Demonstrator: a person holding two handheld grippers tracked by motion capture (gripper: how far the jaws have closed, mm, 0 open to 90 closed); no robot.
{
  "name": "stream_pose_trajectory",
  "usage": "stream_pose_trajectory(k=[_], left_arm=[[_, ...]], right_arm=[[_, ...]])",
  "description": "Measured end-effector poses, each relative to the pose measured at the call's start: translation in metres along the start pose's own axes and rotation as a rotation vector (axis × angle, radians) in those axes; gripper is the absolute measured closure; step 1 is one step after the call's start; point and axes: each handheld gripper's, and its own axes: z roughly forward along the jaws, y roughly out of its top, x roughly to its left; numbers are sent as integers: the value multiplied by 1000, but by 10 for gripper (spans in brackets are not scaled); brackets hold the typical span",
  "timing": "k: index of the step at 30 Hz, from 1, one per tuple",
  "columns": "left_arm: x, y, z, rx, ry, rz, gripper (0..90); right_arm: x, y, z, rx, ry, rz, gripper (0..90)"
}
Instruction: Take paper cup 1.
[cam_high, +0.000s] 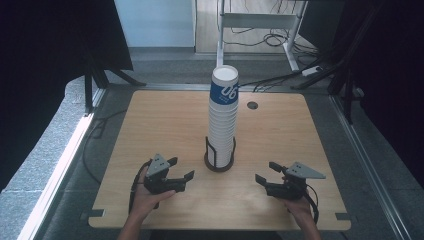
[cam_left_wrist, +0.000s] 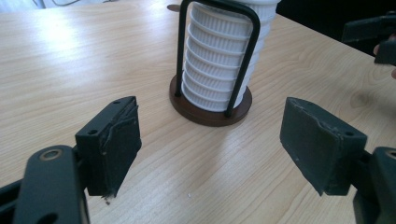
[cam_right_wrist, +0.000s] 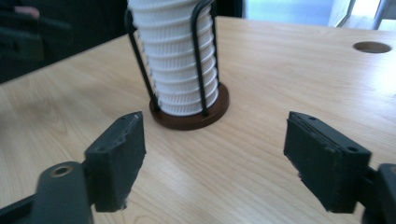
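A tall stack of white ribbed paper cups (cam_high: 223, 115), its top cup banded blue with "06", stands upright in a black wire holder with a round brown base (cam_high: 220, 162) at the table's middle. My left gripper (cam_high: 181, 168) rests low on the table to the left of the holder, open with nothing between its pads. My right gripper (cam_high: 266, 171) sits to the right of the holder, also open and empty. In the left gripper view the cups (cam_left_wrist: 217, 56) stand beyond my left gripper (cam_left_wrist: 217, 140). In the right gripper view the cups (cam_right_wrist: 180, 60) rise past my right gripper (cam_right_wrist: 219, 149).
The wooden table (cam_high: 165, 125) has a round cable hole (cam_high: 252, 105) at the back right of the cups. Cables and a white frame lie on the floor behind. A dark curtain hangs at the left and right.
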Motion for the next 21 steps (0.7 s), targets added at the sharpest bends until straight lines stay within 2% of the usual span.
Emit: stream_pose_trajectory(k=[2, 4, 7, 8, 10, 13, 15, 21], left_arm=[[-2, -2, 2, 0, 13, 18, 205], [-3, -6, 2, 3, 15, 19, 205], [-4, -10, 1, 7, 20, 19, 205], [-4, -10, 0, 23, 30, 24, 204], [-4, -9, -3, 38, 36, 21, 205], [-5, -8, -7, 33, 29, 3, 213], [-6, -8, -7, 38, 46, -7, 233], [-9, -2, -5, 43, 55, 17, 218]], right_arm=[[-4, 0, -3, -6, 5, 11, 228], [-5, -1, -3, -4, 3, 14, 227], [-4, -2, -5, -1, -2, 9, 227], [-4, -2, -4, 2, -6, -4, 231], [-4, -1, -4, 6, -9, -12, 233], [-4, 1, -3, 5, -4, -13, 244], [-2, 0, -2, 13, 2, -20, 247], [-2, 0, -1, 25, 9, -35, 248]])
